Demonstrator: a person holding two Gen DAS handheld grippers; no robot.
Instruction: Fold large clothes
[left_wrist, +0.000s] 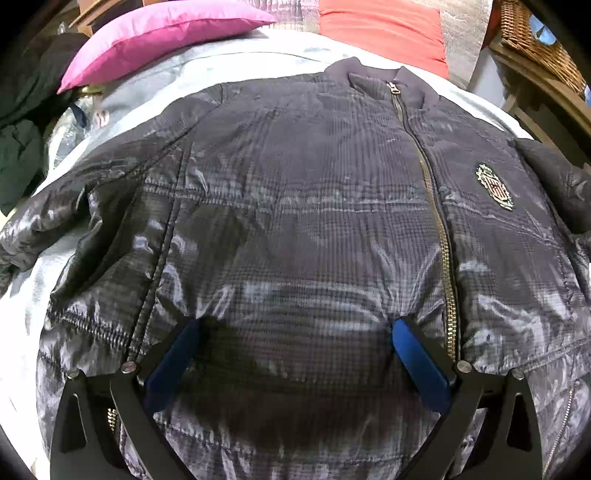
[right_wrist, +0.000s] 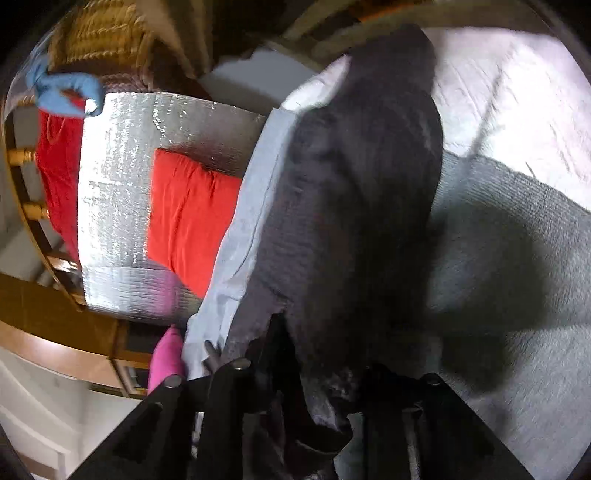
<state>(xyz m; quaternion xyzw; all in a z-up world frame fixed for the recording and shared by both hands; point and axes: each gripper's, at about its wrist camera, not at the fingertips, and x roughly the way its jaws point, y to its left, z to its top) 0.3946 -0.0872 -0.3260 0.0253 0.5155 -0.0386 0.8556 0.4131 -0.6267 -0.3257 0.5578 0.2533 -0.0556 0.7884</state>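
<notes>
While the jacket (left_wrist: 295, 206) lies spread beneath wide left jaws, right jaws pinch its fabric

Bed (left_wrist: 229, 70) with pale sheet fills my frame. Dark quilted jacket (left_wrist: 295, 206) spread flat at centre; pink pillow (left_wrist: 155, 37) upper left, red pillow (left_wrist: 384, 29) top.

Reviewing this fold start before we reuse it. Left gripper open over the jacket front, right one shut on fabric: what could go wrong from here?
1. The left gripper is pressed into the puffy jacket with jaws wide, so it may pinch only the slick top layer.
2. Its right finger sits near the zipper, which could snag.
3. The right gripper holds a bunched edge; that view is blurred, so its grip may be thin.
</notes>
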